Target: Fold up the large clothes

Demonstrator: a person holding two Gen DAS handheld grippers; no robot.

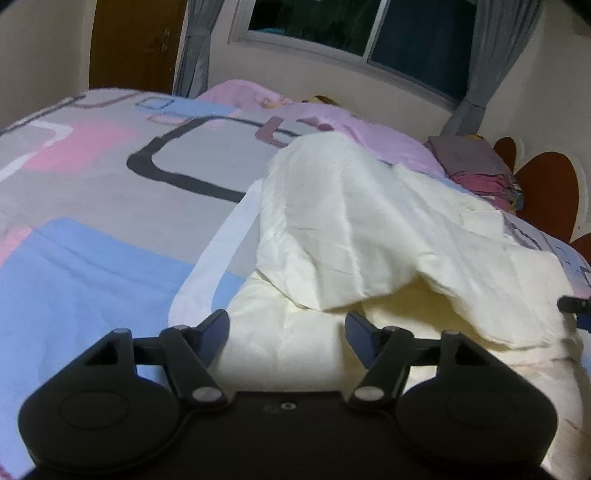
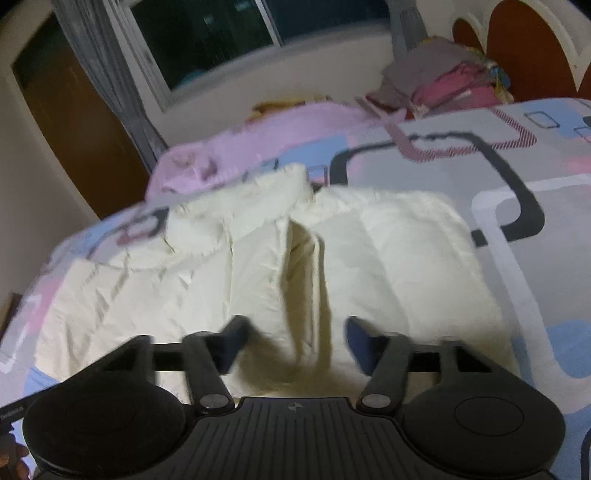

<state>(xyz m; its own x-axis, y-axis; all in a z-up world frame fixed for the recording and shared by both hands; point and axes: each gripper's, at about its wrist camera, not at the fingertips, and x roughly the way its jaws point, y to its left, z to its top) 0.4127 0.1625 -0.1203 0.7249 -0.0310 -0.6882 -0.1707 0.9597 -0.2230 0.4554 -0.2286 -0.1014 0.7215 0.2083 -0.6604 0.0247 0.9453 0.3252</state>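
Observation:
A large cream-white garment (image 1: 351, 236) lies on the patterned bedspread (image 1: 92, 192), partly folded over itself with a raised flap. In the right wrist view the same garment (image 2: 388, 258) spreads across the bed with a deep crease down its middle. My left gripper (image 1: 286, 330) hovers over the garment's near edge, jaws apart, nothing pinched between them. My right gripper (image 2: 293, 341) stands over the near end of the central crease, jaws apart, with cloth lying below them but not clamped. A dark tip of the other gripper (image 1: 574, 304) shows at the right edge of the left wrist view.
A pink blanket (image 1: 332, 122) lies at the far side of the bed. A stack of folded grey and pink clothes (image 2: 443, 81) sits by the headboard (image 2: 528, 40). A window (image 1: 362, 26) with grey curtains and a brown door (image 1: 133, 44) stand behind.

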